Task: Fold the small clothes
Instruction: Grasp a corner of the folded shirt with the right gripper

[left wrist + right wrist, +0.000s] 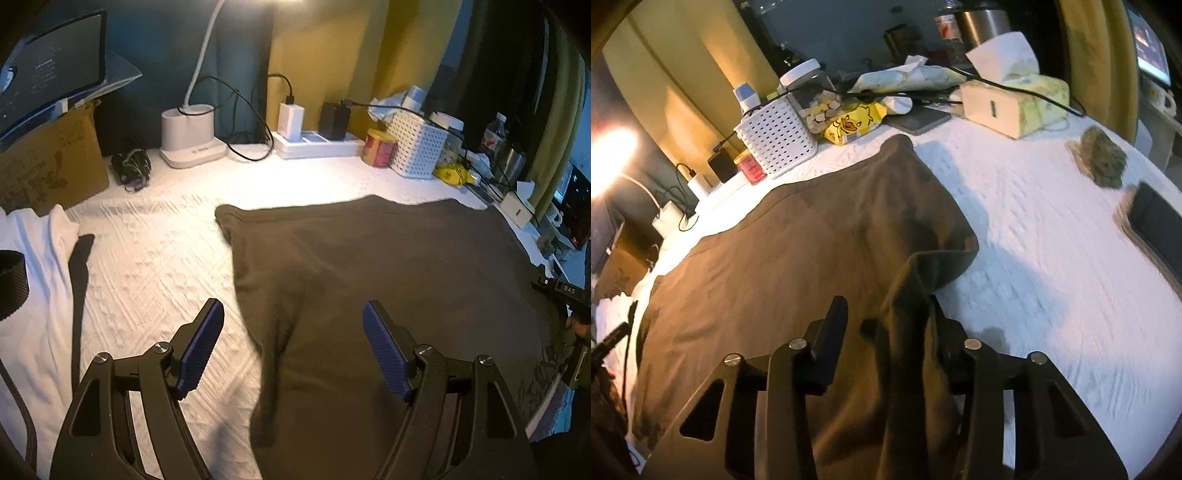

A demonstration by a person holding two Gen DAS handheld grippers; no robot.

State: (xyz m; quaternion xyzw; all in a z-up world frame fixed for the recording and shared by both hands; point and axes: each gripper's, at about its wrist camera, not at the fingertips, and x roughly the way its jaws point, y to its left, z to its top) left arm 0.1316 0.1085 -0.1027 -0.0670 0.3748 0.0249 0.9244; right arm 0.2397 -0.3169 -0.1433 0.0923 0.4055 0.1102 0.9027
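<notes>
Right wrist view, brown garment (pixel 798 251) spread flat, long axis left-right

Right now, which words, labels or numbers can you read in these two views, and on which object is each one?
"DAS": on the black bar at the right edge of the left wrist view.
White text lines on the dark screen: too small to read.
Grey mark on the lamp base: blurred.
Dark print on the cardboard box: not legible.
Label on the red can: blurred.
Yellow duck packet: picture only, no readable words.
</notes>
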